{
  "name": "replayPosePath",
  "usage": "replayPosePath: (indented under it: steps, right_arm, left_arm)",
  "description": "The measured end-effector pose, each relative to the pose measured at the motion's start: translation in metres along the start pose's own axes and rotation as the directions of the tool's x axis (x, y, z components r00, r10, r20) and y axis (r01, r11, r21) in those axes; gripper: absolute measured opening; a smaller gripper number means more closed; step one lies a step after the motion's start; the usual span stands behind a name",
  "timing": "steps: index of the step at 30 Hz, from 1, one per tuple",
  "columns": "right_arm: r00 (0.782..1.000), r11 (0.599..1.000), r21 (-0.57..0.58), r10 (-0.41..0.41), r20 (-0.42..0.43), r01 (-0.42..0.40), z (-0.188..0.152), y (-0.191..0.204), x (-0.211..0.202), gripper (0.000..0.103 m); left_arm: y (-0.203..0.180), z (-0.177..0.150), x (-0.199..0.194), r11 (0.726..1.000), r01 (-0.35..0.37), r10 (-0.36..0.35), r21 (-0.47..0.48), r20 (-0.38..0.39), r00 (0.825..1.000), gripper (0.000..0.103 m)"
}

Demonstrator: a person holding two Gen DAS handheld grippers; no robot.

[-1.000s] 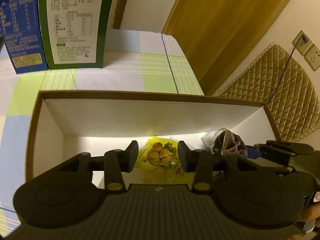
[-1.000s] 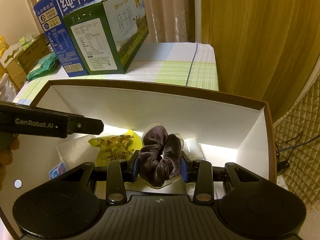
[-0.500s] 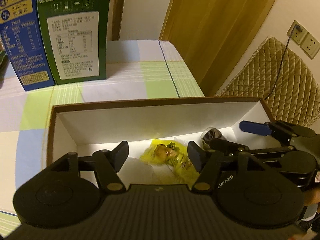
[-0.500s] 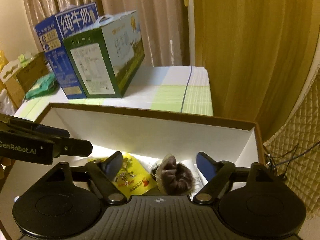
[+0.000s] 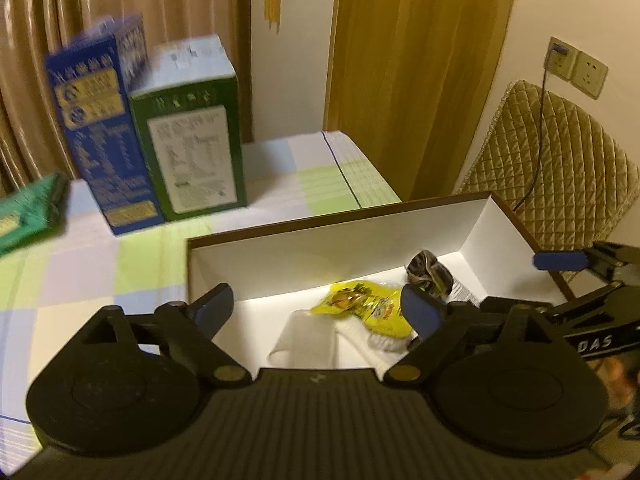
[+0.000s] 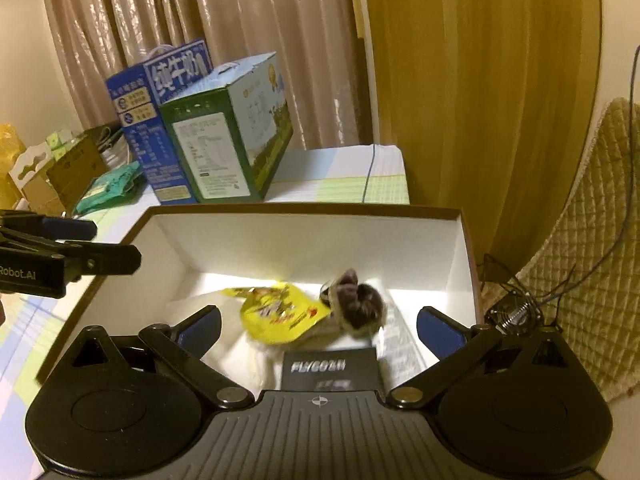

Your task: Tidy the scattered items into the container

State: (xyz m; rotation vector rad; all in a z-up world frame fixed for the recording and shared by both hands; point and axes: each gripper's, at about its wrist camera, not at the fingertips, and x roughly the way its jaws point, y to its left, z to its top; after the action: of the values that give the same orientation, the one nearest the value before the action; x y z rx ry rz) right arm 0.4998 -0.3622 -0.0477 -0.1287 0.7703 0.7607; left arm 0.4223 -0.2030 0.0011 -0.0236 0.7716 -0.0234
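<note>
Your checked pastel tablecloth [image 6: 344, 184] carries everything here, and the big white-lined cardboard box with the brown rim [image 6: 304, 210] sits at its near edge, mouth up, so you can drop things in from above without reaching across. Behind it stand the blue milk carton [image 6: 148, 120] and the green milk carton [image 6: 224, 144], upright and touching side to side, well apart from the box; they look like backdrop rather than items to tidy, though that is a judgement. A green plastic packet [image 6: 108, 188] lies flat on the cloth left of the cartons, still outside the box, so it may be next. Inside the box, on the floor toward the right wall, the yellow snack packet [image 6: 280, 312] lies flat, with the dark brown fuzzy scrunchie in its clear wrapper [image 6: 356, 300] touching its right edge; a black printed carton [image 6: 328, 368] lies nearer you, and white cloth or paper [image 5: 308, 332] sits to the left. Your left gripper [image 5: 320, 306] hangs over the box's left half, jaws opening and already wide, nothing between the pads. Your right gripper [image 6: 318, 326] hangs over the right half, jaws opening to full spread, also empty; the scrunchie lies below the gap, untouched. Both tools read as clear of the box contents, free for another pick.
</note>
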Motion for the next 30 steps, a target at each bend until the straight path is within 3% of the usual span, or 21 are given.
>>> replayPosePath:
  steps: [5, 12, 16, 20, 30]
  right_arm:
    - [1.0, 1.0, 0.023, 0.01, 0.021, -0.01, -0.014, 0.013, -0.025, 0.101]
    - [0.999, 1.0, 0.015, -0.008, 0.035, 0.007, -0.038, 0.042, -0.056, 0.101]
    - [0.998, 0.999, 0.024, -0.022, 0.053, 0.021, -0.053, 0.058, -0.072, 0.101]
    - [0.998, 0.997, 0.069, -0.043, 0.044, 0.04, -0.068, 0.071, -0.086, 0.101]
    - [0.991, 0.988, 0.092, -0.127, 0.044, 0.123, -0.097, 0.118, -0.129, 0.101]
  left_arm:
    - [-0.007, -0.02, -0.035, 0.999, -0.044, 0.043, 0.024, 0.042, 0.998, 0.096]
    - [-0.004, -0.047, -0.074, 0.999, -0.022, 0.024, -0.041, 0.042, 0.999, 0.098]
    - [-0.005, -0.063, -0.097, 0.998, -0.053, 0.054, -0.016, 0.075, 0.996, 0.1]
    - [0.001, -0.077, -0.119, 0.999, -0.039, 0.041, -0.021, 0.085, 0.996, 0.1]
    - [0.014, -0.111, -0.178, 0.998, -0.039, 0.041, -0.04, 0.05, 0.998, 0.1]
